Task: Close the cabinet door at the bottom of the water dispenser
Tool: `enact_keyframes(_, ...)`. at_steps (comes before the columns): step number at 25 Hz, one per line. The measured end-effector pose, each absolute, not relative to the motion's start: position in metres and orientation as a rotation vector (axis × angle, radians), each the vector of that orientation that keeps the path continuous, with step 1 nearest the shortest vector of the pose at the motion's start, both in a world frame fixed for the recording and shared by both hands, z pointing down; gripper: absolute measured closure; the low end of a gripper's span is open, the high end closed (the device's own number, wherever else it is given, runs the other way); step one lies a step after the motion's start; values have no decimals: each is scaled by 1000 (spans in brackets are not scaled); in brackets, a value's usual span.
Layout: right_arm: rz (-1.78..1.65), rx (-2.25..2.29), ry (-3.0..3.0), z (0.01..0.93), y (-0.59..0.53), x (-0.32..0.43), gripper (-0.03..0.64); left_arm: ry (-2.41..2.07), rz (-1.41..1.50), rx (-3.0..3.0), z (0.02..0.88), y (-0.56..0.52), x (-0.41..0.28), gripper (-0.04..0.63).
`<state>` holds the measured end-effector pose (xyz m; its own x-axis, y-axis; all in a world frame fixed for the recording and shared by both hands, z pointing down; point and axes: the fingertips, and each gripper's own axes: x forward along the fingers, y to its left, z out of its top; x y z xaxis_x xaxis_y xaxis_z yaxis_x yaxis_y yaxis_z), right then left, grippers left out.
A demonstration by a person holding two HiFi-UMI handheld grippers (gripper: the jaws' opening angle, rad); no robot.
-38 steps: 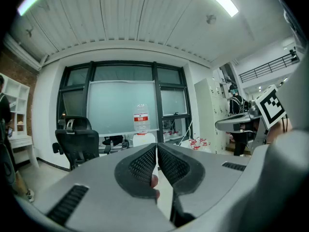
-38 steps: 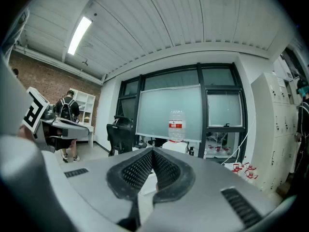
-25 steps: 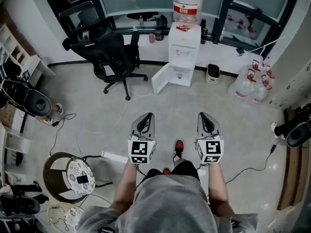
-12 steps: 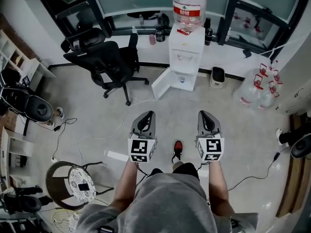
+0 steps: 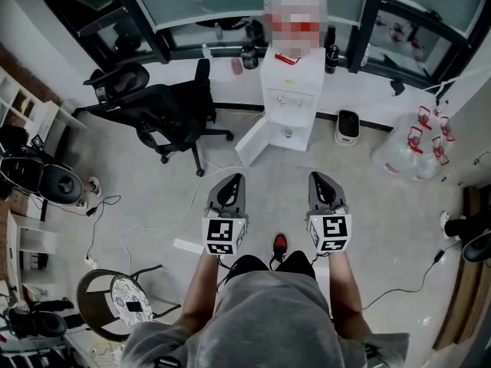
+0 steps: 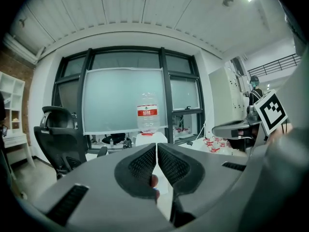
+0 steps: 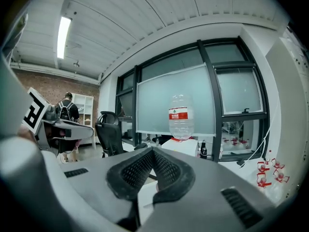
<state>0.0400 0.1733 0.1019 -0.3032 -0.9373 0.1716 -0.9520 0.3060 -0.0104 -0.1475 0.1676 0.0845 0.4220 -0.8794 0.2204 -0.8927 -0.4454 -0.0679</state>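
Observation:
The white water dispenser [image 5: 290, 102] stands against the window wall with a clear bottle [image 5: 295, 6] on top. Its bottom cabinet door [image 5: 253, 140] hangs open, swung out to the left. Both grippers are held side by side above the floor, well short of the dispenser. The left gripper [image 5: 232, 181] and the right gripper [image 5: 318, 177] are both shut and hold nothing. In the left gripper view the shut jaw tips [image 6: 156, 146] point at the dispenser [image 6: 150, 138] under its bottle [image 6: 147, 112]. In the right gripper view the tips [image 7: 153, 151] sit left of the bottle [image 7: 181, 116].
A black office chair [image 5: 165, 110] stands left of the open door. A small dark bin [image 5: 347, 126] and several water jugs [image 5: 418, 148] sit to the dispenser's right. A round stool [image 5: 126, 297] and floor cables [image 5: 138, 225] lie at the lower left.
The person has walked forward: the dispenser and chair have slid down the head view and look nearer. Both grippers stay shut, side by side.

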Motion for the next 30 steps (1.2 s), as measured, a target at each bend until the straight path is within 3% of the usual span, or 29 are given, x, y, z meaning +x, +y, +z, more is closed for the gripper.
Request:
enact_keyframes(13,221,1704,-2444,121,100,41,600,-1623,384,2548,103,99,-141,565)
enact_keyframes(30,342,1695,-2354,184,-50,-4,600,-1541,478,2493,167,-61,-196,565)
